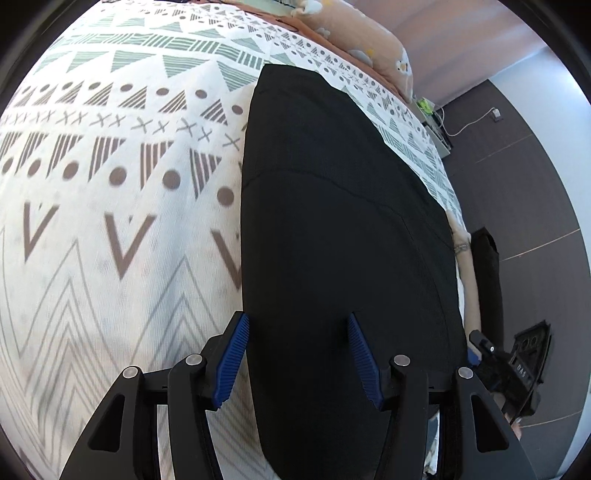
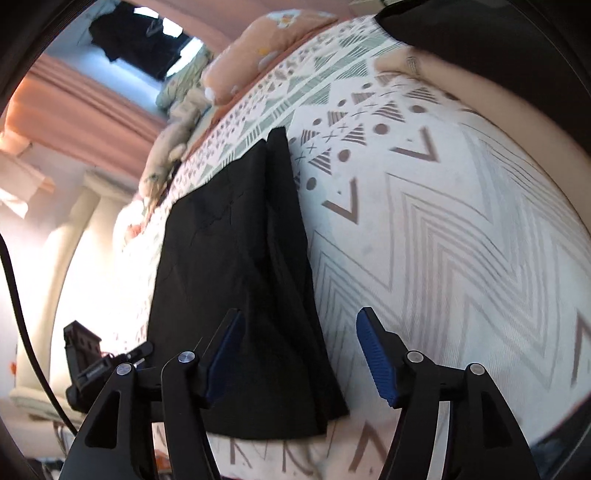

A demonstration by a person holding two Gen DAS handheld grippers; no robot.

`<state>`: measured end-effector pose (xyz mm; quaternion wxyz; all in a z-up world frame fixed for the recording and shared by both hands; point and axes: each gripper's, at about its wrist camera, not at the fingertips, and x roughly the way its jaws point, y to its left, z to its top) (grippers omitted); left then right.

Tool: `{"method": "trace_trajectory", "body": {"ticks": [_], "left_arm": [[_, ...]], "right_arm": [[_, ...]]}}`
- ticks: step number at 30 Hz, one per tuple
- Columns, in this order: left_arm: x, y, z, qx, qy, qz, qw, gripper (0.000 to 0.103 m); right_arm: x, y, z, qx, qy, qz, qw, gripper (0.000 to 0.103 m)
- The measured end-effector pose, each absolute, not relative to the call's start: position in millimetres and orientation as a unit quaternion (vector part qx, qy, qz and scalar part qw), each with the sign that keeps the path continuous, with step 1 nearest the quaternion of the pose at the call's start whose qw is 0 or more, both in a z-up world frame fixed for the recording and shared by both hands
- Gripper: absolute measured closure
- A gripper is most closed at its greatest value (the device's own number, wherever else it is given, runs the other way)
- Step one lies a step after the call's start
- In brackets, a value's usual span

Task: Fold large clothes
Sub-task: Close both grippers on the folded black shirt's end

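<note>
The left wrist view is taken from just behind the left claw (image 1: 297, 354), looking forward and down along its blue fingers (image 1: 231, 360), which fill the lower middle of the frame. The bed (image 1: 110, 221) is seen from close above, with the floor (image 1: 524, 206) at the right edge. The right wrist view is taken likewise from behind the right claw (image 2: 299, 354), close over the bed (image 2: 443, 240), with curtains (image 2: 74, 107) in the upper left. Shared by both views are the patterned bedspread, the black garment (image 1: 332, 221) (image 2: 236, 258) and the peach pillow (image 1: 362, 29) (image 2: 258, 48).
</note>
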<state>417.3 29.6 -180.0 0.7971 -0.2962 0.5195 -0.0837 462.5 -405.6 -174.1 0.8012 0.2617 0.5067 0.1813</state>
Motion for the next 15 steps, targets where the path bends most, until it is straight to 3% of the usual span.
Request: {"method": "trace_trajectory", "body": {"ticks": [4,7,15], "left_arm": [[433.7,36.0,-183.5,-0.297,0.521,-0.080,0.796,0.047],[446.2,39.6,-184.3,-0.294,0.518,-0.077,0.800,0.047],[478.3,44.0,-188.7,-0.282,0.517,-0.065,0.806,0.047]], "right_arm": [[495.9,-394.2,-177.6,0.240,0.529,0.215,0.785,0.039],[520.5,-384.1,-185.0,0.231,0.545,0.240,0.770,0.028],[569.3,-370.5,-215.2,0.273,0.566,0.287,0.723,0.028]]}}
